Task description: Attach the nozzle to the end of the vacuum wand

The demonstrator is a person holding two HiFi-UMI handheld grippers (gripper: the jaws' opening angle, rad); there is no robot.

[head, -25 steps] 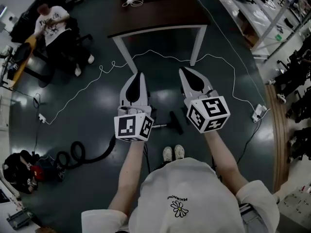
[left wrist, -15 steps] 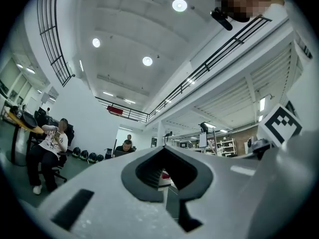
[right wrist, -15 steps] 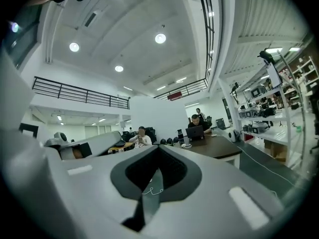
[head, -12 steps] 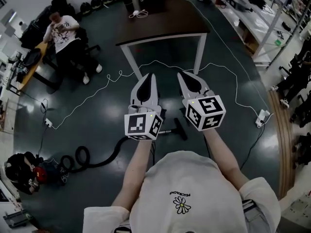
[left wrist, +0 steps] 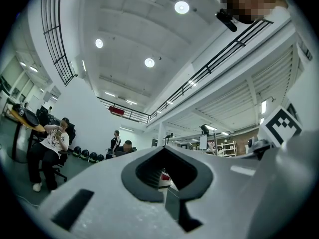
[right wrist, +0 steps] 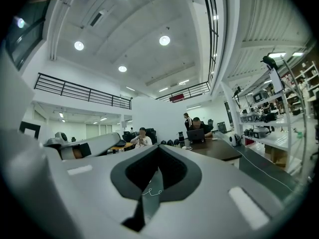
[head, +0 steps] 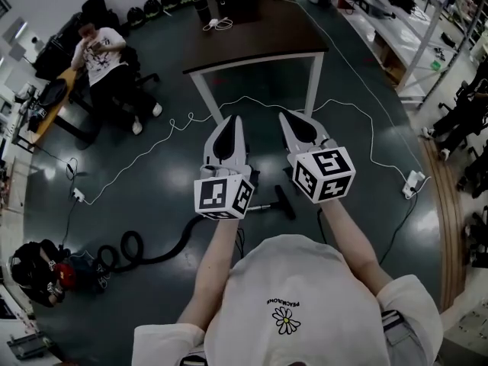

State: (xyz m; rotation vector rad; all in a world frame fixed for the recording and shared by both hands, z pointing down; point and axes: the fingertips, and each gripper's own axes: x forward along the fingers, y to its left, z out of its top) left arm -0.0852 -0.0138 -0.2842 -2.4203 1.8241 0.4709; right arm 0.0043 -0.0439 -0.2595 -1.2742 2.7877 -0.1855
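Smooth white left gripper (head: 229,126) and right gripper (head: 293,123) are pressed together, empty. The black bar-shaped nozzle (head: 284,202) lies flat, its length toward the table (head: 255,59).

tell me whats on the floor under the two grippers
A black nozzle and a short stretch of the wand lie on the floor; the hose curls away left. The left gripper covers the wand's other end.
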